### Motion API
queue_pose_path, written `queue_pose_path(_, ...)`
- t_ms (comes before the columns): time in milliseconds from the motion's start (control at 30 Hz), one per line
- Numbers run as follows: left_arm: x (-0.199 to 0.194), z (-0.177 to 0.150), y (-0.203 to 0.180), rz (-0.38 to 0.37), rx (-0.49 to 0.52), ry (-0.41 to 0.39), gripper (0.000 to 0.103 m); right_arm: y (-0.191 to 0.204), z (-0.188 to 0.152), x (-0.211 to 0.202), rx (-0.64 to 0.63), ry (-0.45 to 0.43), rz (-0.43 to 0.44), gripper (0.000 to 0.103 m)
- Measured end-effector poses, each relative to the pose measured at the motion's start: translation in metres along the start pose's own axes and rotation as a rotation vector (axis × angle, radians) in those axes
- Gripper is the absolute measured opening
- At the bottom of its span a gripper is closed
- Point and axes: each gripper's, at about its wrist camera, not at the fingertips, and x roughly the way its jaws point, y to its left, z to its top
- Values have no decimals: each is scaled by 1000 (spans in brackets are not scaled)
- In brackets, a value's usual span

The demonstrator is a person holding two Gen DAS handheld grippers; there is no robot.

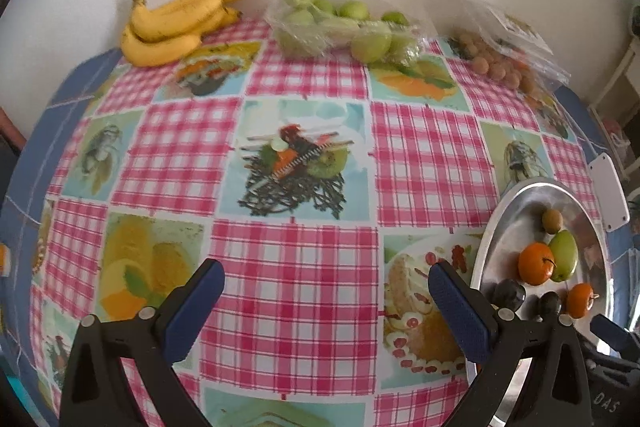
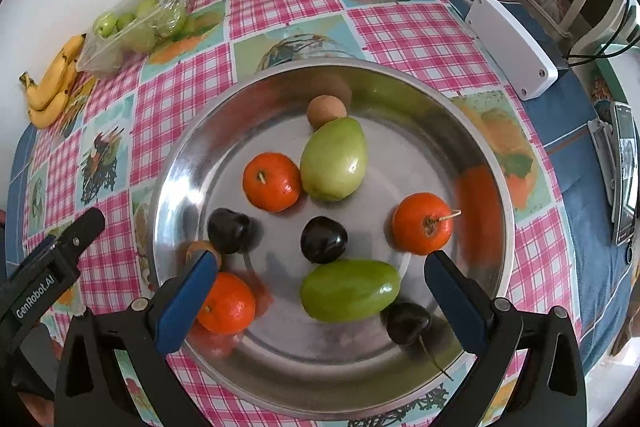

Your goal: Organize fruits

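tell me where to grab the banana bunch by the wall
Grip across the middle of the banana bunch, coming down from above with the open left gripper. The bananas lie flat and curved side by side on the tablecloth, and the wall blocks the far side.

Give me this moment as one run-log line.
right gripper: open, empty, over metal bowl | left gripper: open, empty, over tablecloth | bowl: oranges, green fruits, dark fruits | bananas: on table
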Motion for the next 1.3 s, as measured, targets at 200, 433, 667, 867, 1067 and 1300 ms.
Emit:
queue_pose_path(200,-22,-11,6,66,23,-67,103,3,-14,-10,-12,-13,11,103)
queue_pose_path(433,-50,-29,14,172,14,-122,103,11,-36,-25,-25,-29,33,103)
queue_pose_path(667,-66,-49,29,136,10,-105,103,15,-58,-37,-45,-44,21,103)
queue_pose_path(867,-79,-67,28,151,39,-97,103,8,-75,-47,-41,-59,20,103)
queue_pose_path(1067,-93,-79,31,136,41,-93,103,4,-89,-57,-46,-84,25,103)
queue_pose_path(1300,-102,-88,38,150,30,-76,103,7,-98,-65,-66,-109,27,103)
